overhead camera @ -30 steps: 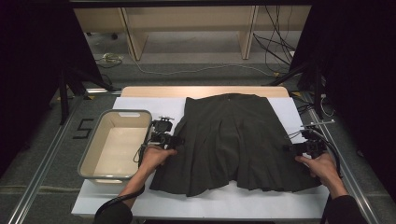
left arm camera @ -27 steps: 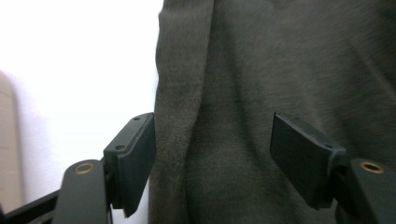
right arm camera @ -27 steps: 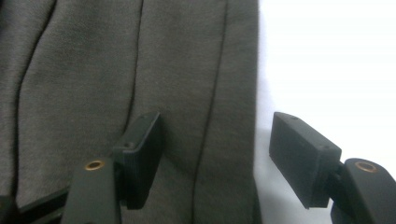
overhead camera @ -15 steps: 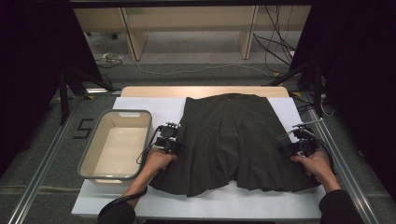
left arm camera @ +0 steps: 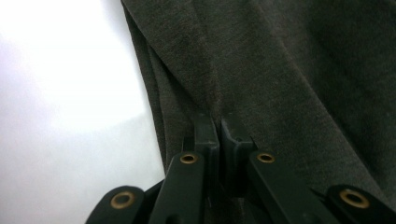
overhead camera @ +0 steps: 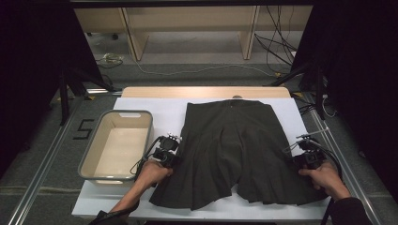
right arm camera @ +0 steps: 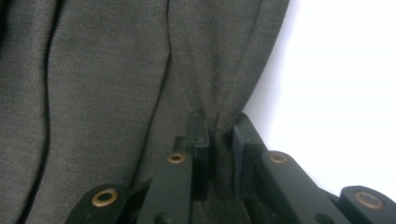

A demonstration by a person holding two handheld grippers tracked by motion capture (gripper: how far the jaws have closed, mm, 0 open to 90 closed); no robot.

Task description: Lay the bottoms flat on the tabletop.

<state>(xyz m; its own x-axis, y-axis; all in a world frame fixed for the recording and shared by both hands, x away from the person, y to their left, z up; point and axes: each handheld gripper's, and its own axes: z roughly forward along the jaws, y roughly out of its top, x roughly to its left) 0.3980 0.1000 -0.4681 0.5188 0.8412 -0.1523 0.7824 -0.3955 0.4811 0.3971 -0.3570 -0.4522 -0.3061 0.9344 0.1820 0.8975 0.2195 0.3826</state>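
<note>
A dark grey pleated garment [overhead camera: 234,150] lies spread flat on the white sheet [overhead camera: 150,108]. My left gripper [overhead camera: 176,158] sits at its left side edge. In the left gripper view the gripper [left arm camera: 219,126] has just been closing, and its jaws now pinch a fold of the garment [left arm camera: 289,70]. My right gripper [overhead camera: 300,158] is at the right side edge. In the right gripper view the gripper [right arm camera: 222,128] has also just been closing, with a bunched fold of the garment [right arm camera: 107,70] squeezed between the jaws. A hand holds each gripper low over the table.
A beige empty bin [overhead camera: 117,114] stands on the sheet just left of my left gripper. The wooden table edge [overhead camera: 202,91] runs behind the garment. Cables trail from both grippers, and metal rails flank the table.
Both grippers have shifted a little along the garment's side edges toward the person, the left one also closer in to the cloth. The garment itself lies as before.
</note>
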